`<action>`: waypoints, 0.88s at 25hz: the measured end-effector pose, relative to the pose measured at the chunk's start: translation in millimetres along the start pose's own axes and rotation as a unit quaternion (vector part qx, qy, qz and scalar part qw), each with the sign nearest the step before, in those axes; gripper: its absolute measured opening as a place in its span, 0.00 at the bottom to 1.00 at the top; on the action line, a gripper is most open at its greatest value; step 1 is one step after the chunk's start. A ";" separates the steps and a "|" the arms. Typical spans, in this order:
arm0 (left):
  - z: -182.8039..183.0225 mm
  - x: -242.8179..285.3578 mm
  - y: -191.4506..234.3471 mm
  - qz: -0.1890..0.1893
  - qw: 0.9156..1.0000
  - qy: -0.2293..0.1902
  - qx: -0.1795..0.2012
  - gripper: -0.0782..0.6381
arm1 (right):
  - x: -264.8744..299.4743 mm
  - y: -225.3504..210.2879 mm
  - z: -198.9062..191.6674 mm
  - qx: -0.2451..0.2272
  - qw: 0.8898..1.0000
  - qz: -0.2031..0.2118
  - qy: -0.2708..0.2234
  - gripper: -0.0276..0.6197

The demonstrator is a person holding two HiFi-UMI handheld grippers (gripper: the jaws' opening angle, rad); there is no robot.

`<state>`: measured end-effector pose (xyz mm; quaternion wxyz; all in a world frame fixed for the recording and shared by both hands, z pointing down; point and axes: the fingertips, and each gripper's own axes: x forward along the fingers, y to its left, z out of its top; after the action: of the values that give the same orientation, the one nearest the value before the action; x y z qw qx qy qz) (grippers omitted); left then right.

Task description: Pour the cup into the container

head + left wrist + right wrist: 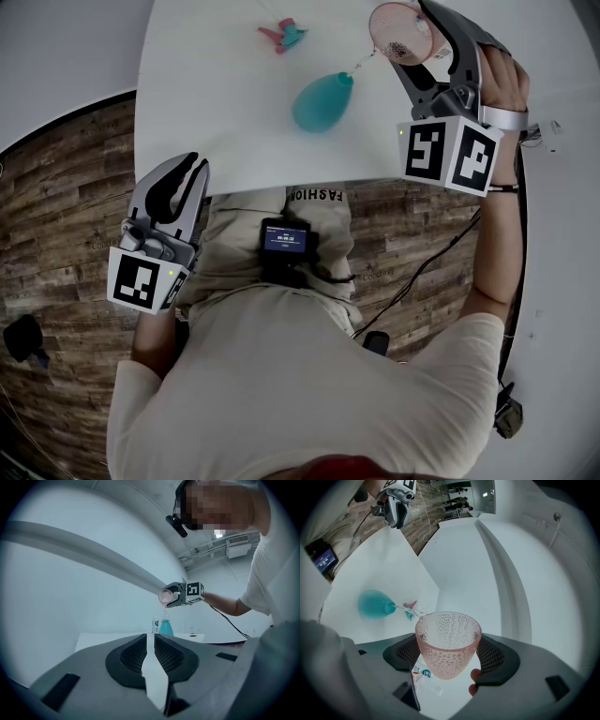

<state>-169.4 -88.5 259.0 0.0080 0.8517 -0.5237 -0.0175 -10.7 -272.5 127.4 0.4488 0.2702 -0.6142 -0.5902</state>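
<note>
Off the near edge of the white tabletop [216, 103], the left tongs [190, 167] hang pressed together, holding nothing. Farther in stands the teal container [322, 101]. Above its far right side, the right tongs [449, 656] pinch the tilted pink dimpled cup [398, 33], and a thin stream [361, 64] runs from it into the container's neck.

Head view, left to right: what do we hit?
left gripper → small pink-and-teal object → teal container → pink cup, tilted and clamped in the right gripper
</note>
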 end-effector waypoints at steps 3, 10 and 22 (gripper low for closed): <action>-0.7 -0.2 -0.1 0.000 1.000 0.001 0.000 0.19 | -0.3 -0.1 -0.4 -0.003 1.000 -0.002 0.001 0.62; -1.8 -1.0 -0.2 0.001 1.000 0.001 0.000 0.19 | -1.0 -1.3 -0.1 -0.011 1.000 -0.011 0.002 0.62; -1.3 -0.7 1.7 0.001 1.000 0.001 -0.001 0.19 | -1.4 -6.1 1.7 -0.027 0.999 -0.028 0.000 0.62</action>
<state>-171.3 -88.6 260.4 0.0092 0.8509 -0.5249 -0.0166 -12.8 -271.4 121.4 0.4390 0.2747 -0.5902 -0.6193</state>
